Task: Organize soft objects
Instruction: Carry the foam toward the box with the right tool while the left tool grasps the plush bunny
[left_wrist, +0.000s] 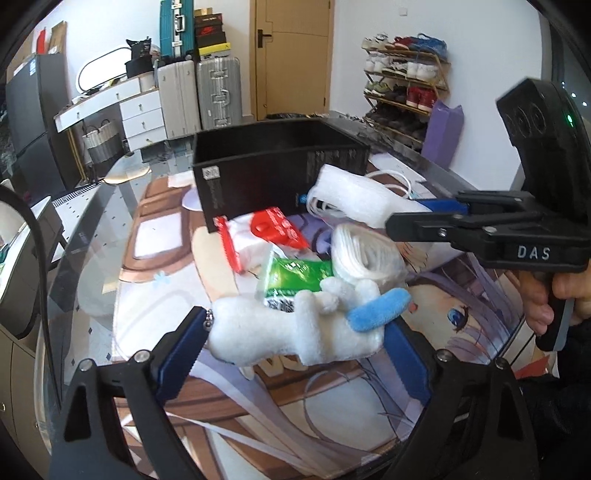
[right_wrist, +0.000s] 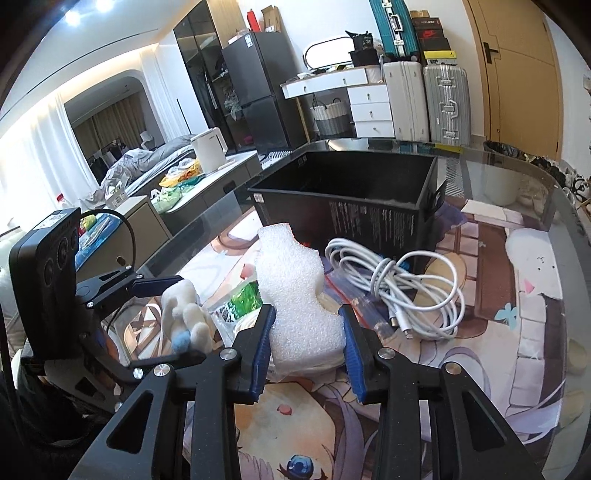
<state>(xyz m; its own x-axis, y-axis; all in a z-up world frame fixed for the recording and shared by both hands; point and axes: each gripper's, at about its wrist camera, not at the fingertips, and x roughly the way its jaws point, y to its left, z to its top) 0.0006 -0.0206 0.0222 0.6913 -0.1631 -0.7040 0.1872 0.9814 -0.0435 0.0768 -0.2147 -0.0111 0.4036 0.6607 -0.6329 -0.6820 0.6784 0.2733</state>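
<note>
left wrist: left gripper (left_wrist: 295, 332) clamps plush toy (left_wrist: 295, 328); right gripper (right_wrist: 306, 332) clamps foam (right_wrist: 295, 291)

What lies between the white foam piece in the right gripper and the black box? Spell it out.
In the right wrist view, the foam piece rises right up in front of the black box; only a sliver of printed mat shows between them, with the white cable off to the side.

My left gripper (left_wrist: 295, 354): black frame, blue pads; between them plush toy (left_wrist: 295, 328), white with blue strip. Beyond it packet (left_wrist: 295, 275), green with white end; red tag (left_wrist: 275, 227) farther ahead. My right gripper (right_wrist: 306, 354): same black and blue; foam piece (right_wrist: 295, 291) in it, white, bubbly texture. Right of it, cable (right_wrist: 410, 291), white. Ahead, box (right_wrist: 347, 195), black, small white print. Bench mat (right_wrist: 480, 332): anime print, lilac hair, brown-cream tiles.
</note>
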